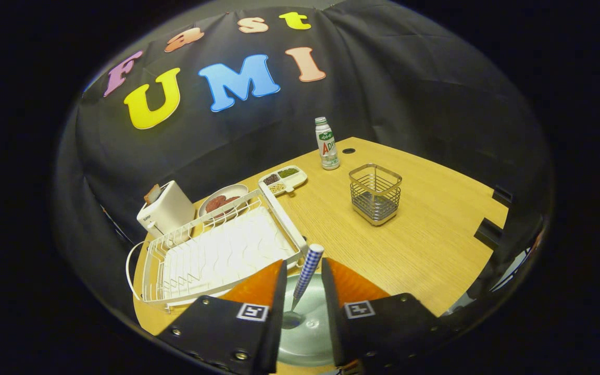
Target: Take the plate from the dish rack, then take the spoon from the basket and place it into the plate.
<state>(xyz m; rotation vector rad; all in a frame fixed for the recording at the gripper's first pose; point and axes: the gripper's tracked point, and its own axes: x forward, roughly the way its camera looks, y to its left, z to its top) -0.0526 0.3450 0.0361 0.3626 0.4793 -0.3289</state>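
A grey metal plate [311,338] lies on the wooden table right under my gripper [304,263]. A spoon [304,278] with a blue-and-white checked handle sits between the fingers. Its bowl rests on the plate and its handle points away past the fingertips toward the rack. A gap shows on each side of the handle, so the gripper is open and neither finger presses on the spoon. The white dish rack [216,255] stands just ahead to the left and holds no dishes. The wire basket [375,194] stands beyond the fingers to the right, apart from everything.
Behind the rack are a white toaster [167,211], a small plate of food [223,200] and a divided tray of grains [284,179]. A bottle [327,143] stands at the far table edge. Bare wooden table [435,234] stretches to the right.
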